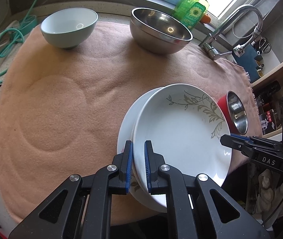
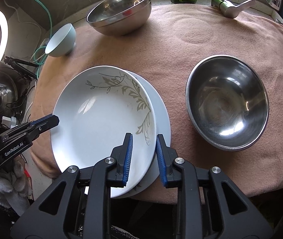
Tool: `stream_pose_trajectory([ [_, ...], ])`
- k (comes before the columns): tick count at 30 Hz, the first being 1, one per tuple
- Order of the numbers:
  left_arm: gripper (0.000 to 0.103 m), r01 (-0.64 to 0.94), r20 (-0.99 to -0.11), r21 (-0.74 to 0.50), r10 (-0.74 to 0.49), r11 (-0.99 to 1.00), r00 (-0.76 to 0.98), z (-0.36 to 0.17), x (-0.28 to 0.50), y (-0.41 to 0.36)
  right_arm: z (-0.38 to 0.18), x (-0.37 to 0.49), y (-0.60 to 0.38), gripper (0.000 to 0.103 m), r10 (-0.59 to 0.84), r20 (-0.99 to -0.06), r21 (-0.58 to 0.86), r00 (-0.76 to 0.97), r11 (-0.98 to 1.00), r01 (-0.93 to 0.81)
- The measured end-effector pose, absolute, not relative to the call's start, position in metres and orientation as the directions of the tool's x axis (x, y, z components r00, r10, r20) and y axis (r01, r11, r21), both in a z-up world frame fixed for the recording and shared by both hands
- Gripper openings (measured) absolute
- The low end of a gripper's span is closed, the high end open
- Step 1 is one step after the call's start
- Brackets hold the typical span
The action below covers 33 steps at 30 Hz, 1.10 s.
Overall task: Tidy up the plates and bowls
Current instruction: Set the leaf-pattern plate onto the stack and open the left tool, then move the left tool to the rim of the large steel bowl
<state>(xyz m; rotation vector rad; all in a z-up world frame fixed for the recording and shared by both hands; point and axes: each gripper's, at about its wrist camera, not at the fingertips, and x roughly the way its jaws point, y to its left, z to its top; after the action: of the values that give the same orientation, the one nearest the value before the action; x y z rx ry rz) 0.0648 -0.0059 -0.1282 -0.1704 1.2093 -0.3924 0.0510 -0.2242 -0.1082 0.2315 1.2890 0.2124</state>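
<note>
I am standing at a big pink fuzzy cloth (image 2: 181, 45) that is covering the whole counter. A window is sitting at the top of the left view, with a green soap bottle (image 1: 195, 10) and a bent silver tap (image 1: 243, 20) in front of it.

In the right view, a big shiny steel bowl (image 2: 119, 12) is sitting at the top middle, another steel bowl (image 2: 227, 103) is on the right, and a small pale blue bowl (image 2: 61, 39) is at the upper left.

The white plate with grey leaves (image 2: 101, 123) is lying in the lower middle, on top of a plain white plate (image 2: 162, 111), a bit off to one side of it.

My left gripper (image 1: 138, 163) is pinching the near rim of the leafy plate tight. My right gripper (image 2: 143, 155) is sitting around the other side of that rim, but its blue pads (image 2: 161, 159) are parted and I see a gap by the right one, so it is not squeezing. I think the left hand alone is holding the plate, so it must do any last nudge.
</note>
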Motion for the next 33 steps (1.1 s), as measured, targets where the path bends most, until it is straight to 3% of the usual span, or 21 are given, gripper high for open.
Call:
stream_pose_trajectory([
  [3, 0.012, 0.207, -0.872, -0.332, -0.383, 0.920, 0.305, -0.125, 0.065, -0.005, -0.105, 0.053, -0.227, 0.028, 0.281, -0.920, 0.285, 0.274, 0.958, -0.024],
  [5, 0.015, 0.205, -0.867, -0.338, -0.389, 0.918, 0.312, -0.122, 0.066, -0.002, -0.102, 0.053, -0.230, 0.038, 0.284, -0.915, 0.292, 0.287, 0.956, -0.015],
  [6, 0.026, 0.203, -0.866, -0.337, -0.388, 0.919, 0.316, -0.120, 0.067, -0.001, -0.099, 0.053, -0.232, 0.045, 0.289, -0.910, 0.299, 0.298, 0.954, -0.012],
  [8, 0.039, 0.196, -0.863, -0.337, -0.386, 0.921, 0.327, -0.117, 0.069, 0.003, -0.093, 0.054, -0.235, 0.054, 0.292, -0.903, 0.304, 0.316, 0.953, -0.010],
  [10, 0.041, 0.184, -0.858, -0.341, -0.385, 0.922, 0.338, -0.114, 0.072, 0.008, -0.087, 0.057, -0.238, 0.073, 0.311, -0.888, 0.329, 0.339, 0.944, -0.006],
  [11, 0.044, 0.180, -0.858, -0.342, -0.385, 0.922, 0.339, -0.113, 0.074, 0.010, -0.083, 0.058, -0.240, 0.076, 0.320, -0.878, 0.342, 0.356, 0.940, 0.000],
  [12, 0.053, 0.174, -0.860, -0.342, -0.382, 0.923, 0.339, -0.112, 0.075, 0.012, -0.079, 0.060, -0.242, 0.079, 0.327, -0.870, 0.353, 0.370, 0.935, 0.005],
  [33, 0.057, 0.226, -0.824, -0.265, -0.342, 0.937, 0.452, -0.057, 0.151, 0.022, -0.016, 0.129, -0.238, 0.082, 0.356, -0.795, 0.393, 0.491, 0.919, -0.031],
])
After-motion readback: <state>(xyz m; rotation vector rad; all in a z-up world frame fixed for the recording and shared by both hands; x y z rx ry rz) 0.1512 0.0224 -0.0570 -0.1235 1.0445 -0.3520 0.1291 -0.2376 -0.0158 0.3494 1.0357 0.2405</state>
